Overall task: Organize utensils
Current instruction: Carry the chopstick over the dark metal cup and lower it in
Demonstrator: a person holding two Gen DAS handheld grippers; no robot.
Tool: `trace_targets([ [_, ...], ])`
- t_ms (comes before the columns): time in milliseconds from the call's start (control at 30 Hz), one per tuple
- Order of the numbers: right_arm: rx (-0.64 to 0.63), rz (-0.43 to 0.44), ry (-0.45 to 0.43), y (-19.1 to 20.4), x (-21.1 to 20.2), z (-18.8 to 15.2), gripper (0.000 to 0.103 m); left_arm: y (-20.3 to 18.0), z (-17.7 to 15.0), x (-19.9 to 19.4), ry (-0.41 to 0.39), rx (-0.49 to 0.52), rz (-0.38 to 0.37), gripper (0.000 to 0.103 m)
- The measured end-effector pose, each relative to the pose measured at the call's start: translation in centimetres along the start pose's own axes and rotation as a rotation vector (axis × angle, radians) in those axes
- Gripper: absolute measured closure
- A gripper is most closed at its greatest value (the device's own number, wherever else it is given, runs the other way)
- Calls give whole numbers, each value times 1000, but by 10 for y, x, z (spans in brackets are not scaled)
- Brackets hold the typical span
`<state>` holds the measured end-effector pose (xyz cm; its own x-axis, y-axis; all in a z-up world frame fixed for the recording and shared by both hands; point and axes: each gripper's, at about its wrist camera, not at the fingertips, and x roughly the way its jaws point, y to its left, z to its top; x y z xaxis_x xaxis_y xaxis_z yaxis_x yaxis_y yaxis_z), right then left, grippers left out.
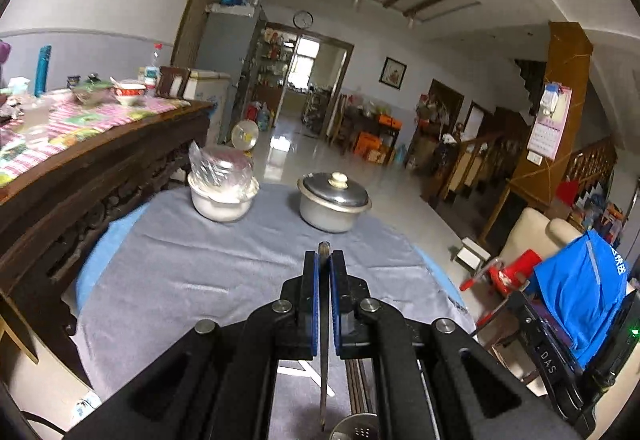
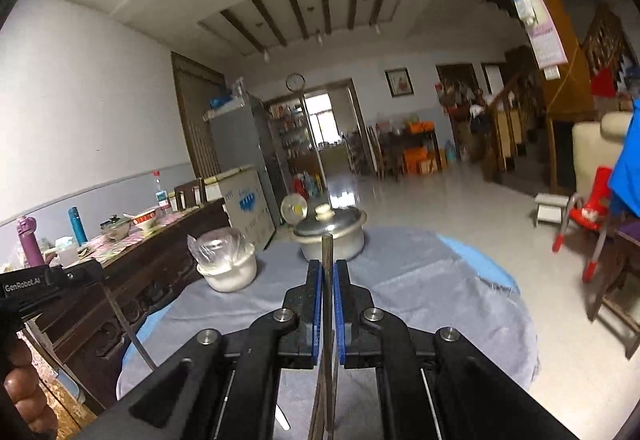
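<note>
My left gripper (image 1: 324, 255) is shut on a thin flat metal utensil (image 1: 323, 368). Its end pokes out past the pads and the rest runs back under the gripper. In the right wrist view the same left gripper (image 2: 96, 274) sits at the far left in a hand (image 2: 20, 384), and the metal utensil (image 2: 130, 328) hangs down from it. My right gripper (image 2: 328, 265) is shut on dark brown chopsticks (image 2: 327, 248) that stick up between the blue pads. Both grippers are raised over the round table's grey cloth (image 1: 192, 272). A perforated metal utensil head (image 1: 356, 430) shows at the bottom edge.
At the table's far side stand a lidded metal pot (image 1: 334, 206) and a white bowl under plastic wrap (image 1: 222, 196). A dark wooden sideboard (image 1: 80, 192) crowded with dishes runs along the left. A chair with a blue garment (image 1: 576, 292) is on the right.
</note>
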<state>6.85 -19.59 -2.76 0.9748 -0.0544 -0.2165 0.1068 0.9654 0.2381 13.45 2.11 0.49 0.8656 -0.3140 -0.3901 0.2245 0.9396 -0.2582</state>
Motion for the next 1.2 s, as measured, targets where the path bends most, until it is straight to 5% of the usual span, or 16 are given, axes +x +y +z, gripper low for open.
trace_targets([
  [533, -30, 132, -175, 46, -69, 37, 97, -2, 15, -70, -169, -55, -47, 97],
  [800, -43, 185, -99, 54, -68, 28, 97, -5, 5, -61, -133, -58, -71, 97],
  [1200, -81, 140, 112, 50, -29, -9, 97, 0, -35, 2, 41, -54, 2, 97],
])
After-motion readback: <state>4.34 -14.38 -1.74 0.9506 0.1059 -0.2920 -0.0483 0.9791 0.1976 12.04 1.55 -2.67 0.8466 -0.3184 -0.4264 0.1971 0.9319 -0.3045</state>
